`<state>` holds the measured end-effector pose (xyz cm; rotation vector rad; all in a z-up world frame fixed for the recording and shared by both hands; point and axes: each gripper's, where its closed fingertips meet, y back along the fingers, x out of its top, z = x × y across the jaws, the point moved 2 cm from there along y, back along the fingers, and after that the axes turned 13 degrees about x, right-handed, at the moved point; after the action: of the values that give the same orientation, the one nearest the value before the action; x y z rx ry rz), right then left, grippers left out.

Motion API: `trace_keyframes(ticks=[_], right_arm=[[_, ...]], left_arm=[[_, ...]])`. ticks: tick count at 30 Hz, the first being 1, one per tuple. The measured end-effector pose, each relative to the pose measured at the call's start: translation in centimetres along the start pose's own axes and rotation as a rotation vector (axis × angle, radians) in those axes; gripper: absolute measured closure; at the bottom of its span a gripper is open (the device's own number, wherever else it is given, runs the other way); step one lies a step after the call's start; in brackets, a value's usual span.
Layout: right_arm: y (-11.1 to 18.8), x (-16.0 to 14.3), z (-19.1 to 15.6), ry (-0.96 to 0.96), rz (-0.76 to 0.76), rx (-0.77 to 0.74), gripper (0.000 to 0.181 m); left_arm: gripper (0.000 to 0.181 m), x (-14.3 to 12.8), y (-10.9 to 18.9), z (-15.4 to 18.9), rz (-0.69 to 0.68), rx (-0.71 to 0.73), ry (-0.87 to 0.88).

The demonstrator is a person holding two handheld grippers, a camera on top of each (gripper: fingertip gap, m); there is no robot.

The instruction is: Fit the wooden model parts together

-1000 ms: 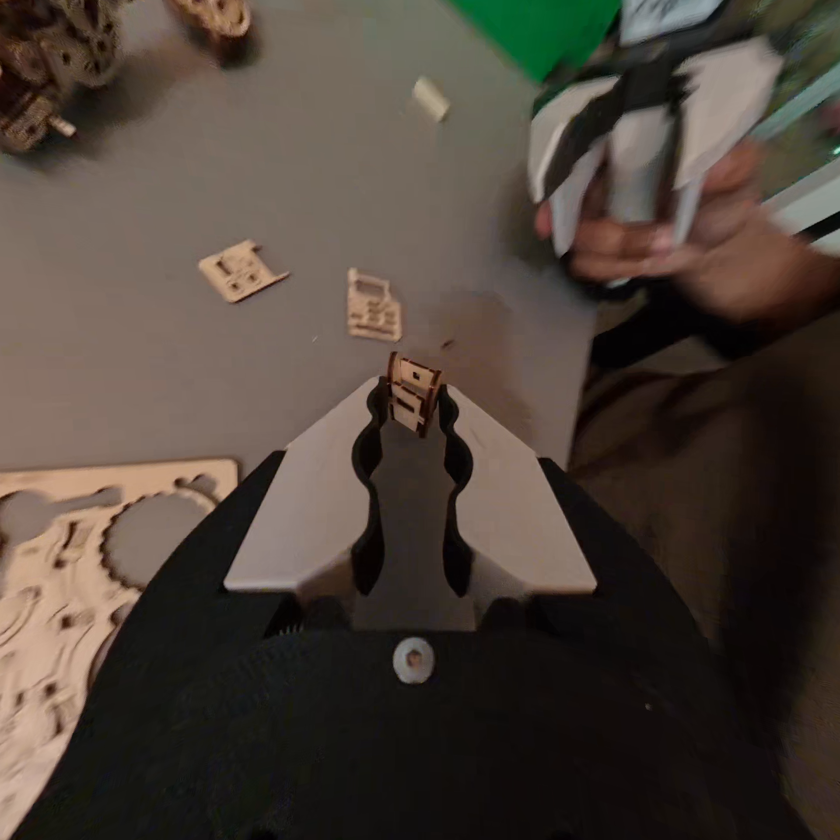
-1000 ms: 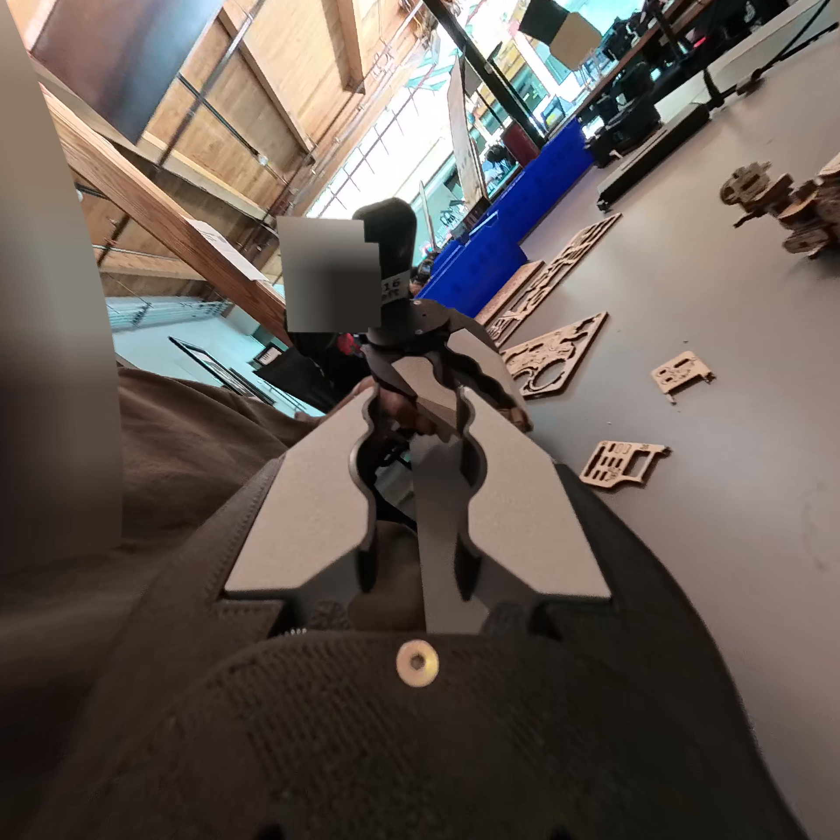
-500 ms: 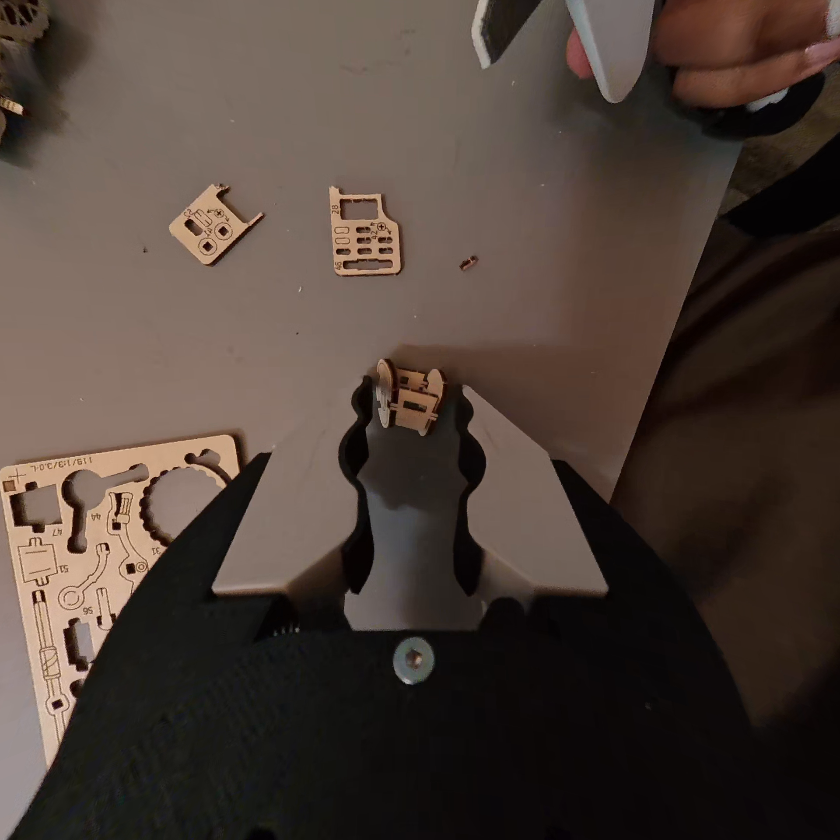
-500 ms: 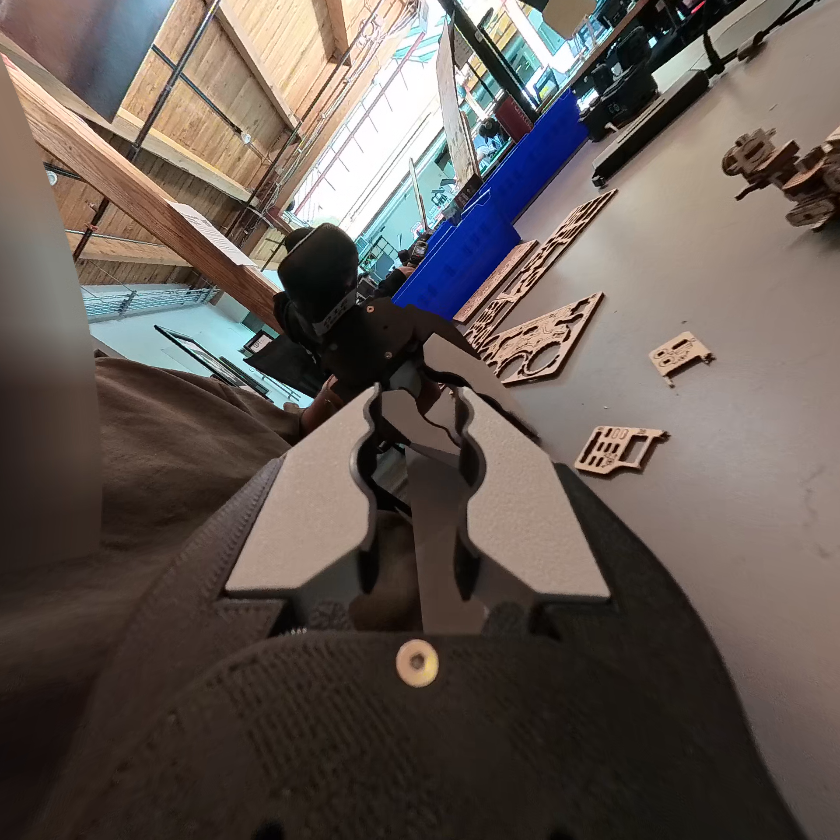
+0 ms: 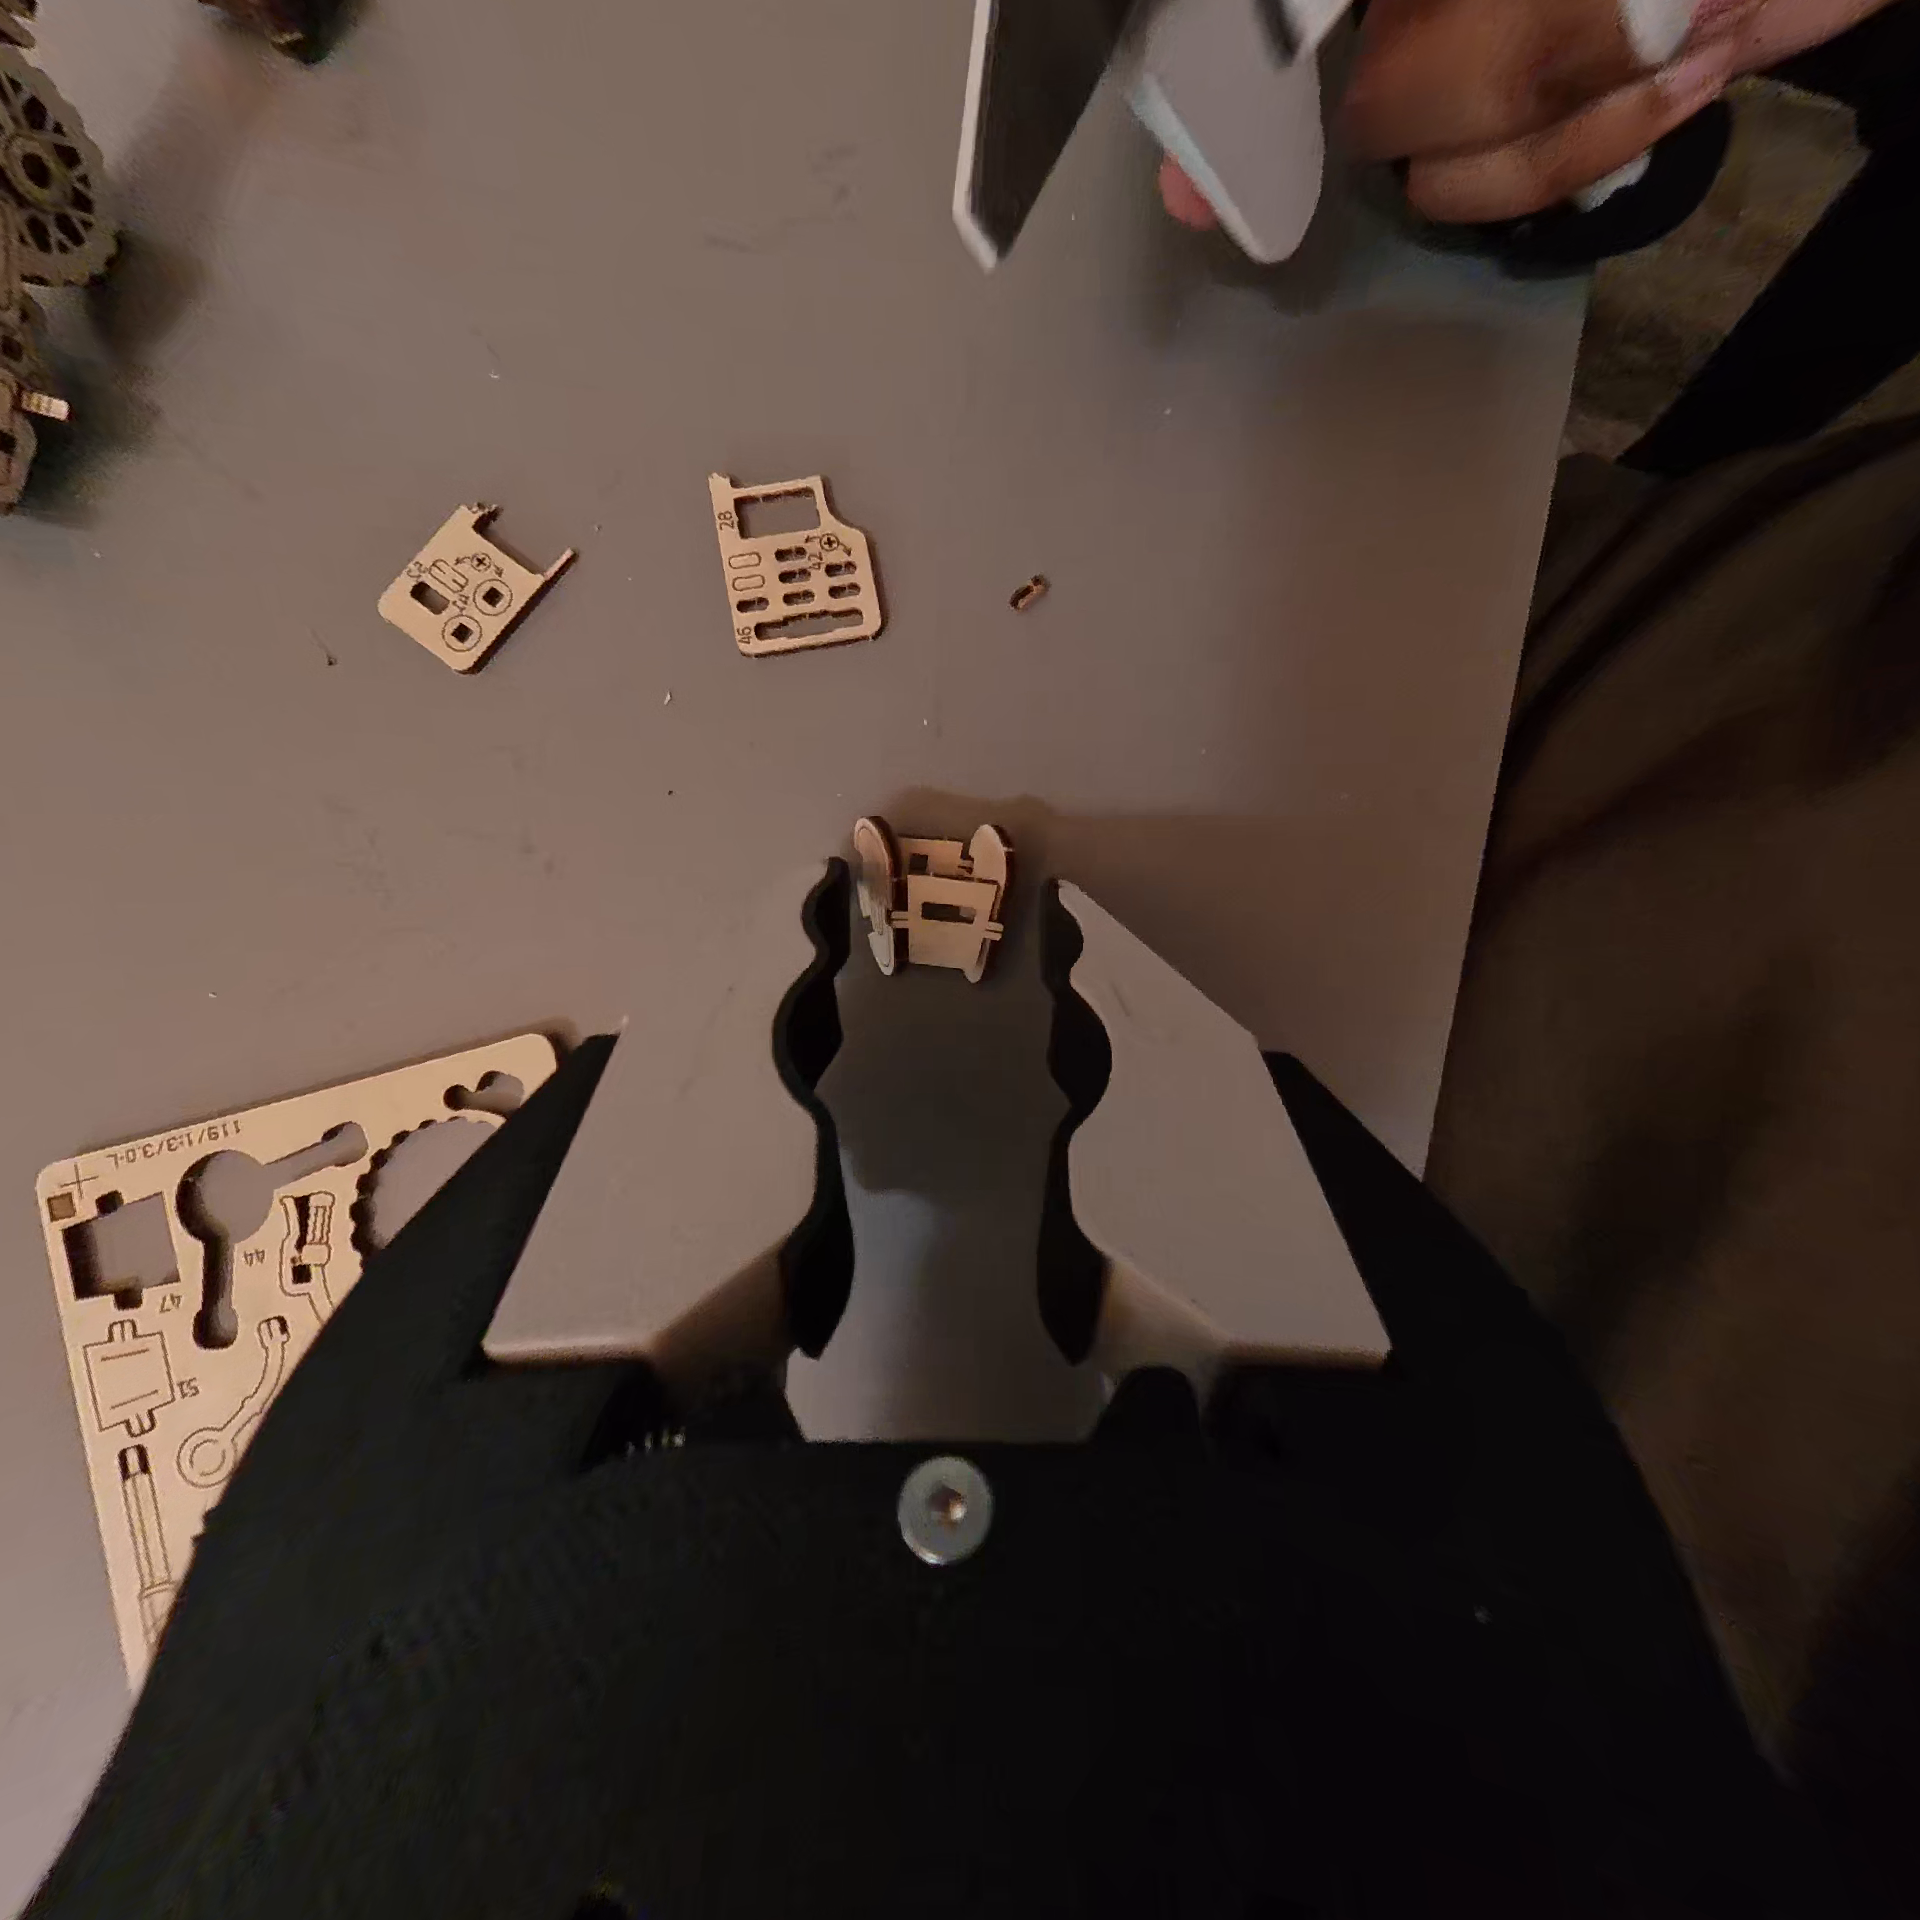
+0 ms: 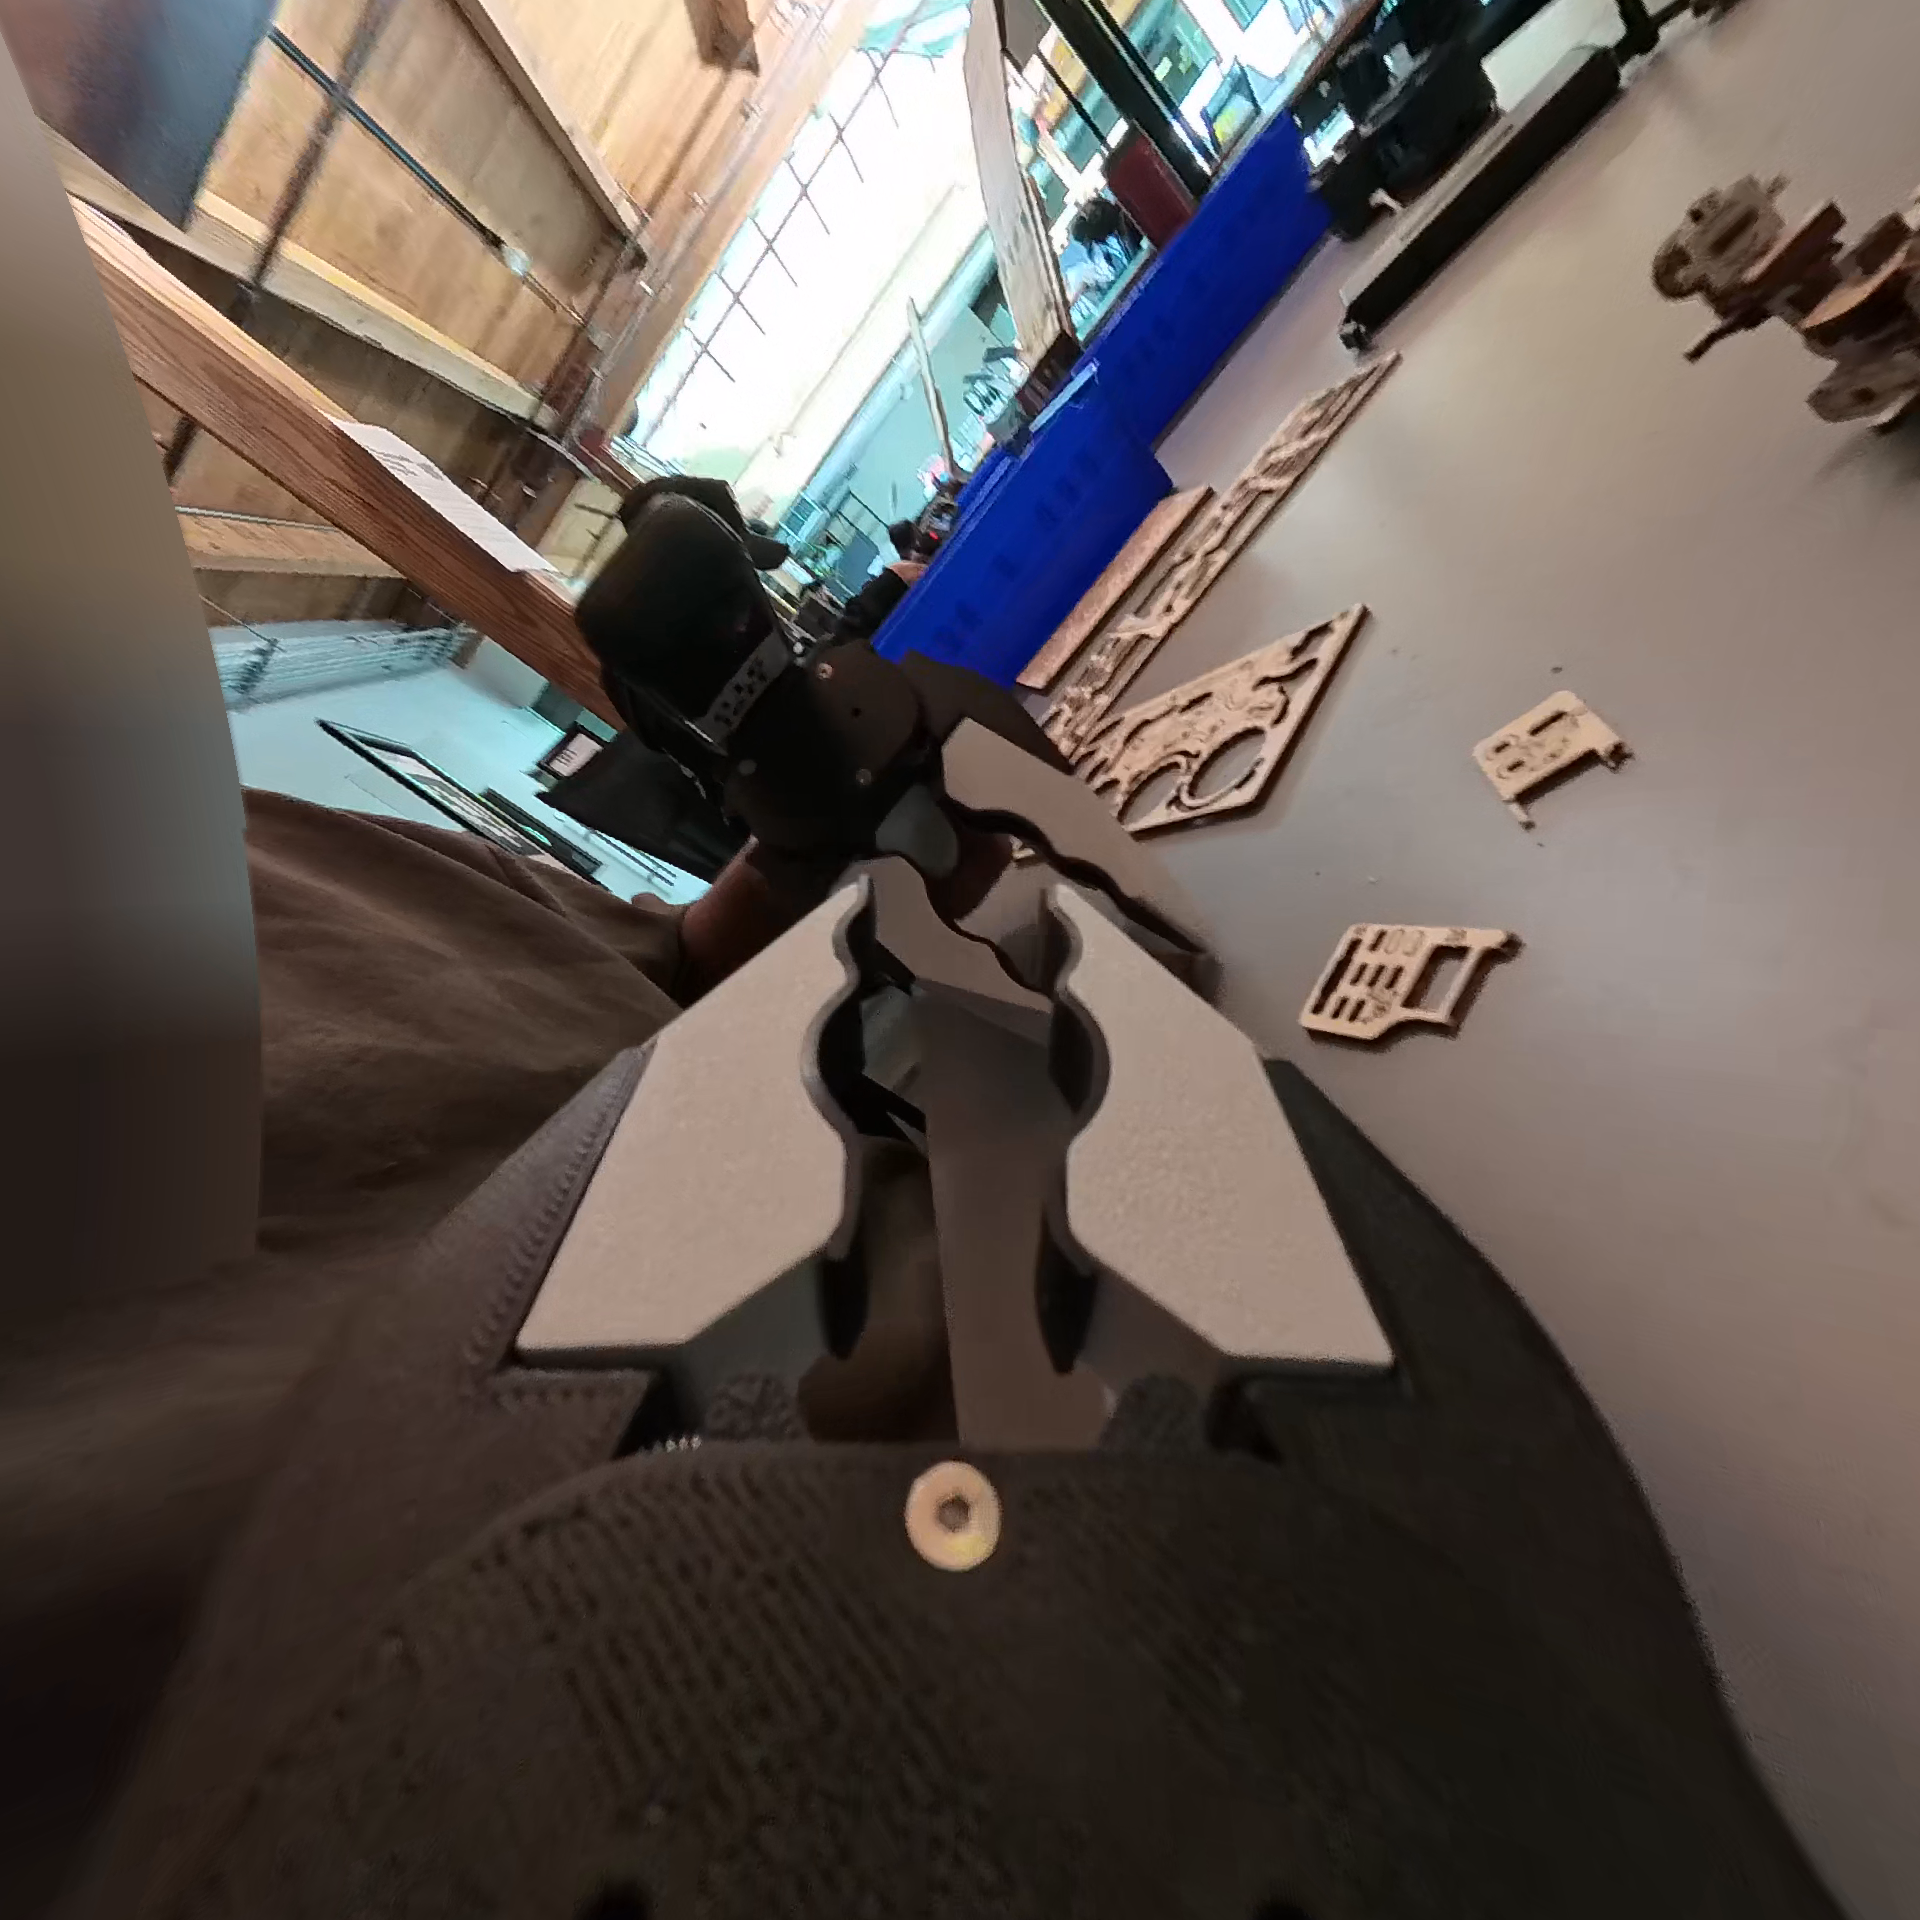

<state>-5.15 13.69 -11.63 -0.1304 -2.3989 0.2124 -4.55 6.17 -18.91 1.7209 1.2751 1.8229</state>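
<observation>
- Resting on the grey table [image 5: 1195, 540], a small wooden assembly [image 5: 932, 902] sat between the spread tips of the left gripper [image 5: 940, 894], a gap showing on each side, seemingly set down free.
- Beyond the assembly lay a slotted panel [image 5: 798, 566], with a notched plate [image 5: 464, 587] farther to that panel's left and a tiny wood scrap [image 5: 1028, 591] to its right, all apparently loose parts awaiting fitting.
- Near the assembly, on its left, a punched-out parts sheet [image 5: 156, 1299] lay flat.
- Far beyond the assembly, the right gripper [image 6: 961, 914] hung over the table edge with fingers apart and empty, likely poised to collect the next part.
</observation>
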Motion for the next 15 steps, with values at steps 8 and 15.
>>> trace_keyframes(ticks=[8, 15], right_arm=[[-1.3, -2.8, 1.9, 0.053, -0.216, -0.163, 0.155], [-1.7, -2.7, 2.2, 0.029, -0.214, -0.152, 0.154]], left_arm=[[0.158, -0.2, 0.0, -0.3, 0.016, -0.032, 0.018], [0.154, -0.3, 0.1, -0.5, 0.014, -0.033, 0.021]])
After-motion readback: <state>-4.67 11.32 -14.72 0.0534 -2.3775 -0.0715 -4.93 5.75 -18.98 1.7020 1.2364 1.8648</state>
